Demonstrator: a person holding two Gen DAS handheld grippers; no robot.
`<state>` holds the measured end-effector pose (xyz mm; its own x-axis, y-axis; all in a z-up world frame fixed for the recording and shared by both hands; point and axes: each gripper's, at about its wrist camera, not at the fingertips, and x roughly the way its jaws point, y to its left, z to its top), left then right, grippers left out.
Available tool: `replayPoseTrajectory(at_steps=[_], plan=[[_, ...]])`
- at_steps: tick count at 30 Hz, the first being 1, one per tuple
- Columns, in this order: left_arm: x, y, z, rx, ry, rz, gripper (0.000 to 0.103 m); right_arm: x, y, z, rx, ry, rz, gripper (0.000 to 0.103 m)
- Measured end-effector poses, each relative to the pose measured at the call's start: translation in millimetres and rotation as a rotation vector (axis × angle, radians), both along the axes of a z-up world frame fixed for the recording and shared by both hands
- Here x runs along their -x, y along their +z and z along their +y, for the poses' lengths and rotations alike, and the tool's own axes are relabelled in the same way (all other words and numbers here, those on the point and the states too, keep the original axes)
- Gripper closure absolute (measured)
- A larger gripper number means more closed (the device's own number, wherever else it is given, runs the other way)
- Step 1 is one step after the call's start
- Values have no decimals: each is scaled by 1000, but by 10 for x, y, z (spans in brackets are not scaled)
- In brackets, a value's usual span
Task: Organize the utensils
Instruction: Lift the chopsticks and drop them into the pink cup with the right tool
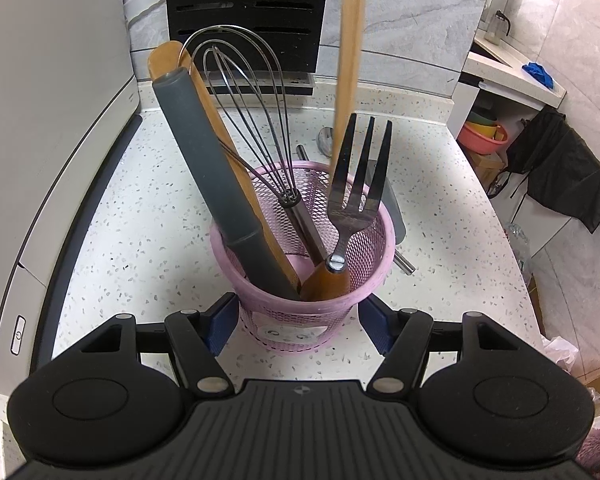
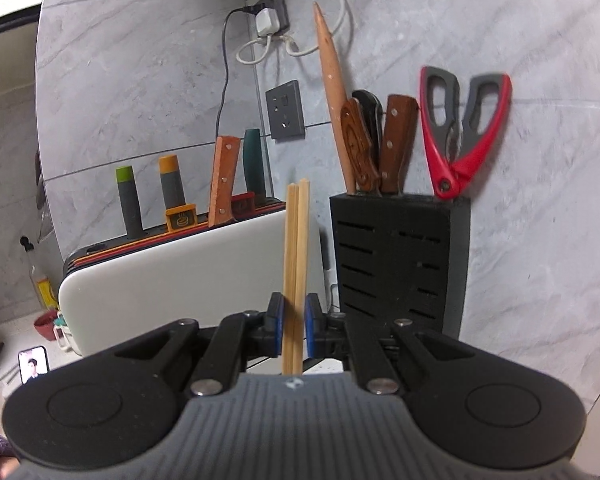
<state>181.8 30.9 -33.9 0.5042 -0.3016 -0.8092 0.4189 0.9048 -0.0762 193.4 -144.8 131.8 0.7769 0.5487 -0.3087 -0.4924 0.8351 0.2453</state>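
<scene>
1. Left wrist view: the left gripper (image 1: pixel 298 320) straddles the base of the pink basket (image 1: pixel 374 280) on the speckled counter (image 1: pixel 132 216), one blue pad at each side of it; whether the pads press on the mesh cannot be told. The basket holds a whisk (image 1: pixel 240 92), a fork (image 1: pixel 358 184) and a grey-handled utensil (image 1: pixel 204 168).
2. Right wrist view: the right gripper (image 2: pixel 294 326) is clamped on a pair of wooden chopsticks (image 2: pixel 297 248), which stand upright between its blue pads in front of the black knife block (image 2: pixel 396 260).

Bright, even light; fisheye-warped edges
</scene>
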Motion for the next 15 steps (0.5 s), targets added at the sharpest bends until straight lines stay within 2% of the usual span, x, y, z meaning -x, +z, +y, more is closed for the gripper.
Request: replayPoseTrajectory(at_steps=[5,15], plan=[[11,0,1,7,10,1,27,134,-183,40,12,34,-97,95],[22,4,2,12,24,6,27,118,-563,48,7,30,-23,95]])
